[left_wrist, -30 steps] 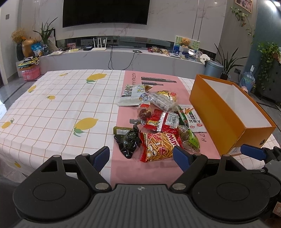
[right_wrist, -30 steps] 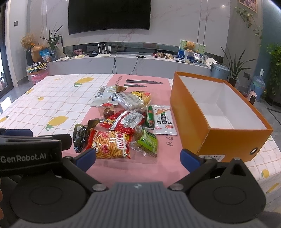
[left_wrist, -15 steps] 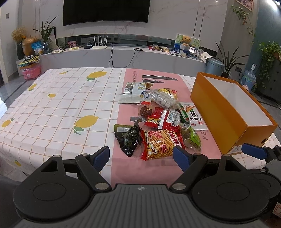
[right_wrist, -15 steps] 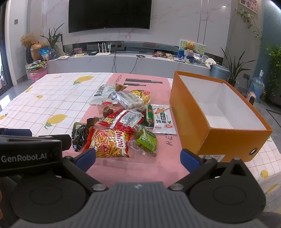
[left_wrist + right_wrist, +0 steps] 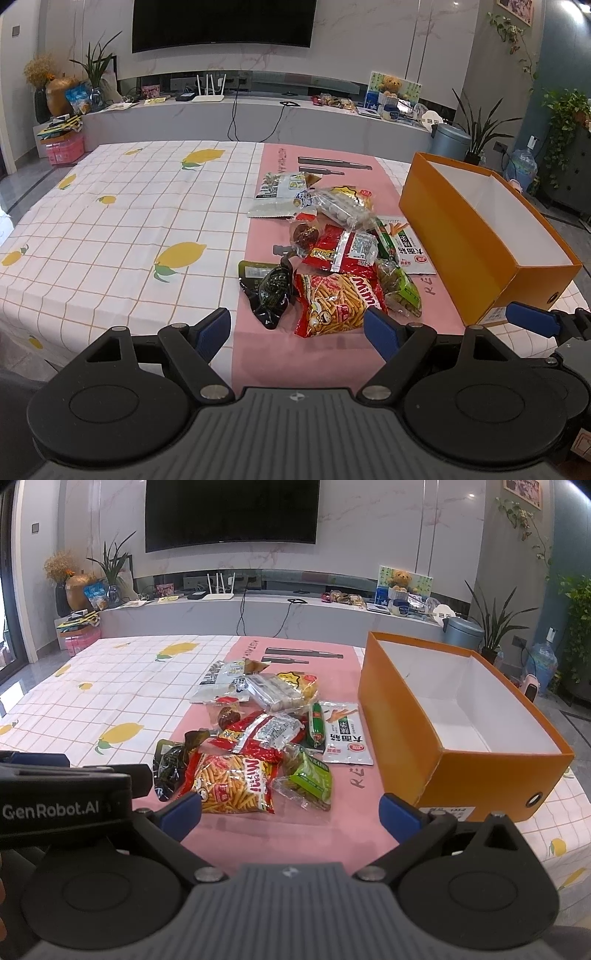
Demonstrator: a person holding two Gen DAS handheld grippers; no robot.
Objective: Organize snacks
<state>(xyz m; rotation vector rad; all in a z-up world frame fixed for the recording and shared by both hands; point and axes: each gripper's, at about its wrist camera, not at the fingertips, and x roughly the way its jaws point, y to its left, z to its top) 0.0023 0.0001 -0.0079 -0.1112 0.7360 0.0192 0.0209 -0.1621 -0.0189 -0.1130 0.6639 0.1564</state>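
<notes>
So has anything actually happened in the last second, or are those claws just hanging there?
Very little. Both views lifted slightly, so the left claw and right claw shifted a touch, without reaching in. Both are open and empty as before; nothing was taken or let go. The snack pile lies unmoved on the pink runner, and the orange box holds nothing.

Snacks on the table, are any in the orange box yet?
None yet. The orange box looks empty inside. Both the left gripper and right gripper are open, holding nothing. The whole snack pile, including the red fries bag, is left to pack.
</notes>
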